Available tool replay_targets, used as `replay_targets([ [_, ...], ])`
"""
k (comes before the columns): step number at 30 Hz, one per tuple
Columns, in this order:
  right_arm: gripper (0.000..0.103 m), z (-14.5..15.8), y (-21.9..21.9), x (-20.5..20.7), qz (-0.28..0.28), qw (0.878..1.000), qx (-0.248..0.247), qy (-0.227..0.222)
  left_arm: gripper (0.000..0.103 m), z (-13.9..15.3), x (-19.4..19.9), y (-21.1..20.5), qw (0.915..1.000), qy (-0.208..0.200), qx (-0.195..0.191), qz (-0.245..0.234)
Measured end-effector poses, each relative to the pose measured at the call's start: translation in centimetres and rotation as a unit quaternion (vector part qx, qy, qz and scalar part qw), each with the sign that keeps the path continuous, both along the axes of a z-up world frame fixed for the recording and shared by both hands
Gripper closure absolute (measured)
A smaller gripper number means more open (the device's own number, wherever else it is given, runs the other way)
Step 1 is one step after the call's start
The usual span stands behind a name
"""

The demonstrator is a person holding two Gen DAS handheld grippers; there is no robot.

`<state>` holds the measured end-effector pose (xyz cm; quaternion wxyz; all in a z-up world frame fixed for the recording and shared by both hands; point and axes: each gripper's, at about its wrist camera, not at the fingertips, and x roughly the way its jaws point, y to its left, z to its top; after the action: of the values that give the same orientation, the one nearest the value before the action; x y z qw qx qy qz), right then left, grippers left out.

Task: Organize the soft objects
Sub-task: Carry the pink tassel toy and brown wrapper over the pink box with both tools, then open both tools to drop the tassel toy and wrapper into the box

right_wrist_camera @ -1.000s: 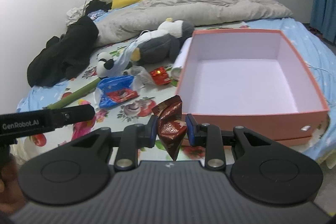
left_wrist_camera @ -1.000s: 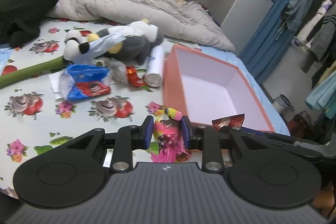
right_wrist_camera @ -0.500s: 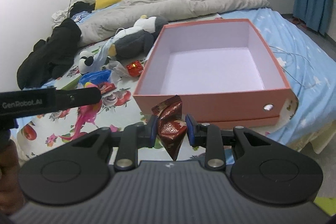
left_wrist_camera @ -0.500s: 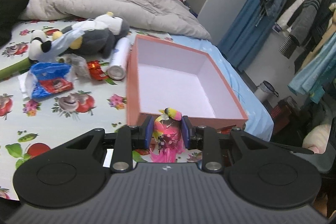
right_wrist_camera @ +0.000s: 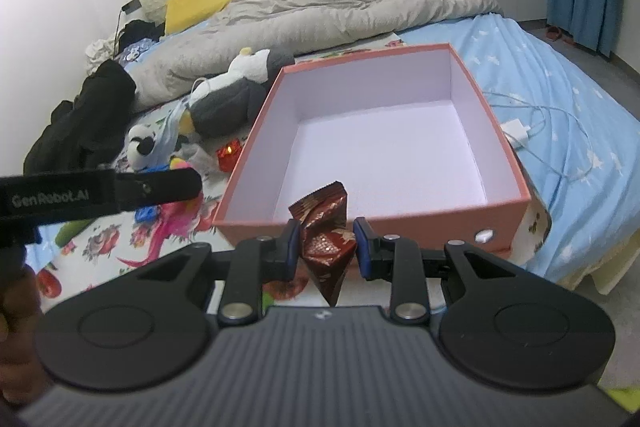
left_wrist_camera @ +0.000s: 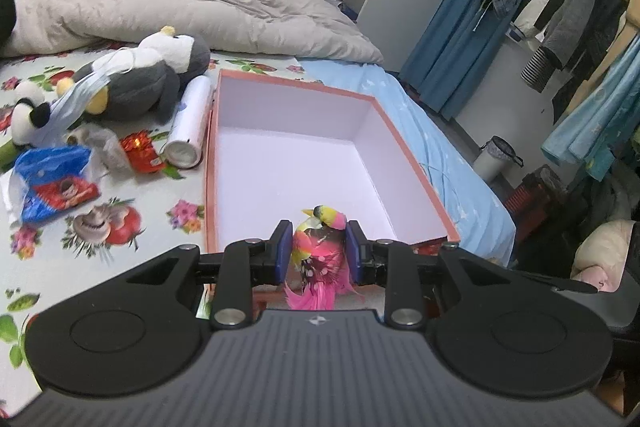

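Note:
A salmon-pink box (left_wrist_camera: 211, 163) (right_wrist_camera: 244, 171) with a bare white inside lies on the flowered bed sheet. My left gripper (left_wrist_camera: 316, 251) is shut on a pink and yellow feathered toy bird (left_wrist_camera: 318, 259), held over the box's near edge. In the right wrist view my right gripper (right_wrist_camera: 325, 245) is shut on a crumpled dark red foil wrapper (right_wrist_camera: 326, 227), also over the box's near wall. The left tool shows as a black bar (right_wrist_camera: 100, 189) at the left of that view, with a hand (right_wrist_camera: 16, 311) below it.
A grey penguin plush (left_wrist_camera: 136, 83), a small panda plush (left_wrist_camera: 26, 111), a white roll (left_wrist_camera: 190, 123), a blue snack bag (left_wrist_camera: 52, 175) and red wrappers (left_wrist_camera: 140, 153) lie left of the box. A grey duvet (left_wrist_camera: 180, 7) fills the back. A white charger and cable (right_wrist_camera: 516, 129) lie right of the box.
Both grippers have travelled toward the box with their loads still held. The box has grown and slid to the middle of both views, and the plush toys have shifted left.

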<state>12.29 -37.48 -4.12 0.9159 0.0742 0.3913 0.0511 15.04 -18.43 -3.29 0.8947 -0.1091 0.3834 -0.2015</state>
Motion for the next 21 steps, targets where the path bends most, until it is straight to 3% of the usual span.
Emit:
replay_targets([
  [11,0.071,-0.3,-2.7,5.7,-0.008,1.000,0.004,-0.003,0.070,-0.9,6.7,-3.4,0.9995,0.019,0.021,-0.015],
  [21,0.070,-3.5,-4.5,10.9,-0.017,0.999,0.006,0.028,0.070,-4.7,12.6,-5.9,0.9969,0.064,0.039,-0.024],
])
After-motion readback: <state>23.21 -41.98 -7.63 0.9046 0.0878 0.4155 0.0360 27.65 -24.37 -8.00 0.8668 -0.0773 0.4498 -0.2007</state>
